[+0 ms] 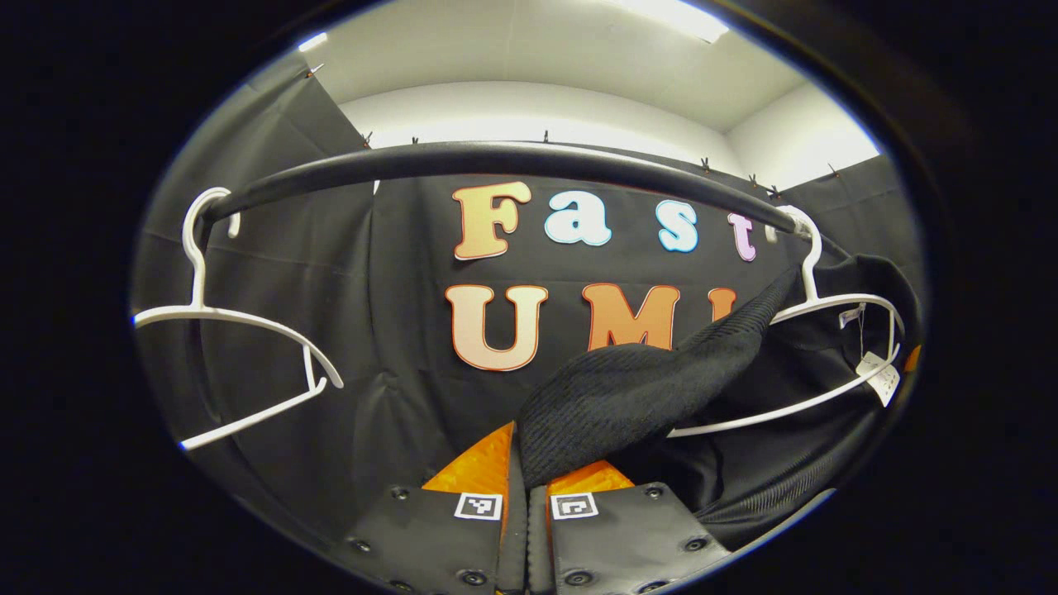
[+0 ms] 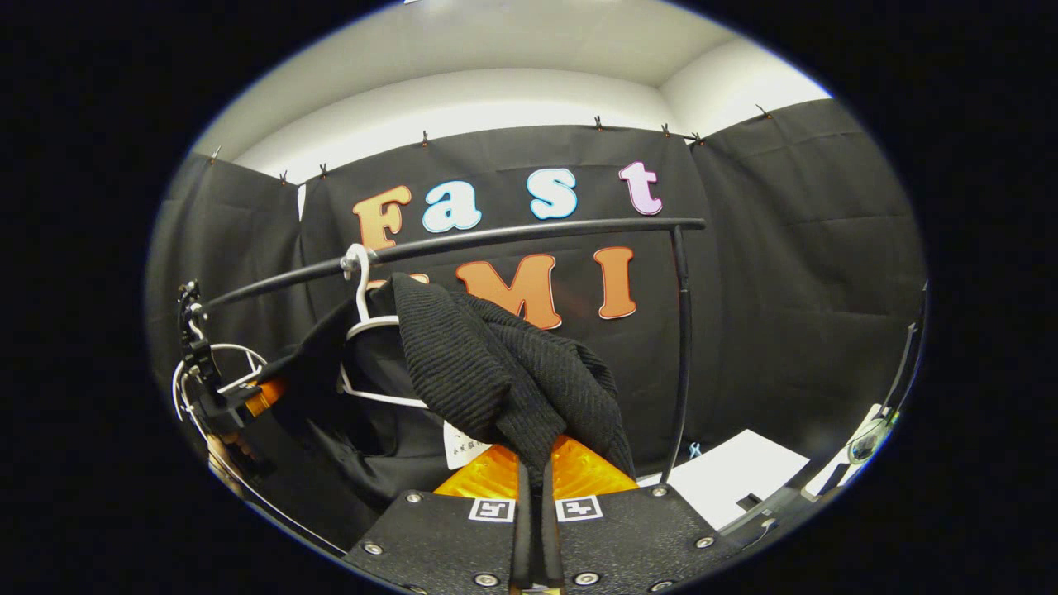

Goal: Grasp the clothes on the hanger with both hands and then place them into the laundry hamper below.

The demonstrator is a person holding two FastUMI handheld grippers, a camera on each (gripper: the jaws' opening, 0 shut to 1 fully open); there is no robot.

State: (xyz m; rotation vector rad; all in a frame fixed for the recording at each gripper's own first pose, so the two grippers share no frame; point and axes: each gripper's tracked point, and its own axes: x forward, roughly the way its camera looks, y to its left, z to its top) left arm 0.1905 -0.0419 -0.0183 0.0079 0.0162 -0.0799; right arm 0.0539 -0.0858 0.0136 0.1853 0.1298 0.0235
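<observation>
Left tongs [image 1: 526,529] pinch black knit garment [image 1: 628,388] | right tongs [image 2: 536,529] likewise | soft, light, stretchy | hold bunched folds, clear of white hanger [image 1: 835,347]

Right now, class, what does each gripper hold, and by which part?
Both hold the black knitted garment. The left gripper pinches a stretched end of the knit; the right gripper pinches a bunched fold hanging off the white hanger.

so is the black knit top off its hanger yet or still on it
Still partly on: the black knit top drapes over the white hanger on the rail, while both grippers pinch its fabric, left gripper and right gripper.
</observation>
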